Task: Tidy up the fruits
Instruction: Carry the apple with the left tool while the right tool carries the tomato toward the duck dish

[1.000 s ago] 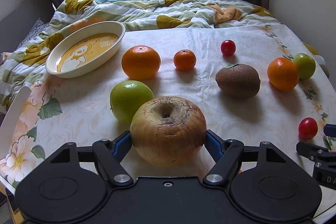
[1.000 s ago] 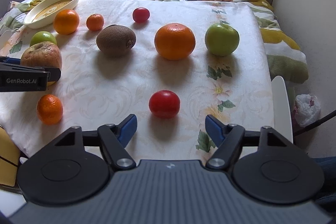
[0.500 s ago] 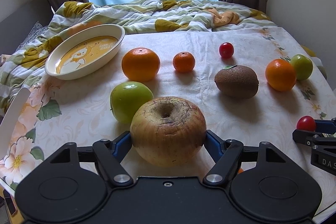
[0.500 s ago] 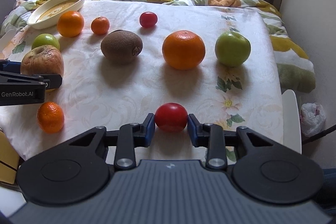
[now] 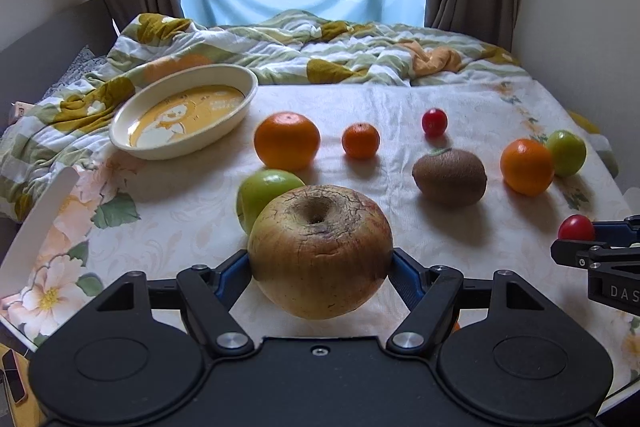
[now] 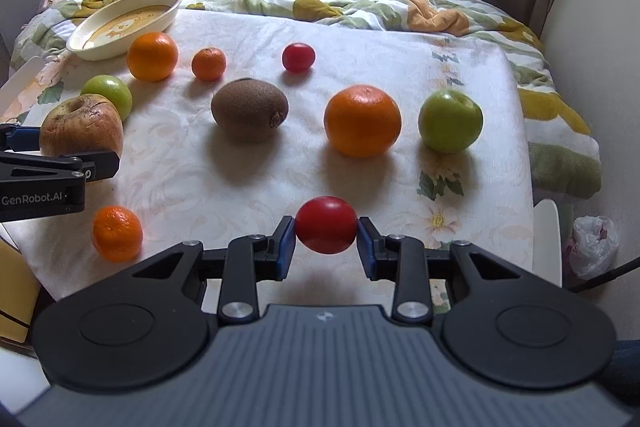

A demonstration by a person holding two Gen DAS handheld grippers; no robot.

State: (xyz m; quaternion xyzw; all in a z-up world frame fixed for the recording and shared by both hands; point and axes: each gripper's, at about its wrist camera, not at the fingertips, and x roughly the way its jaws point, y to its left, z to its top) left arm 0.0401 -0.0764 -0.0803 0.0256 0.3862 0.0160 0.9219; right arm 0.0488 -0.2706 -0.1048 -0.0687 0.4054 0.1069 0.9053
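Note:
My left gripper (image 5: 320,267) is shut on a large wrinkled brown apple (image 5: 320,247), held just above the flowered cloth; the same apple shows in the right wrist view (image 6: 80,125). My right gripper (image 6: 326,247) is shut on a red tomato (image 6: 326,225), lifted off the cloth; it shows at the right edge of the left wrist view (image 5: 576,227). A cream oval dish (image 5: 184,111) with a yellow picture stands at the far left.
On the cloth lie a green apple (image 5: 268,187), a big orange (image 5: 287,141), a small mandarin (image 5: 361,141), a small red tomato (image 5: 434,121), a kiwi (image 5: 449,177), another orange (image 5: 526,167), another green apple (image 5: 566,153) and a mandarin near the front edge (image 6: 117,233). A rumpled quilt (image 5: 320,43) lies behind.
My right gripper moved forward around the red tomato, shut on it and lifted it. My left gripper rose a little with the brown apple.

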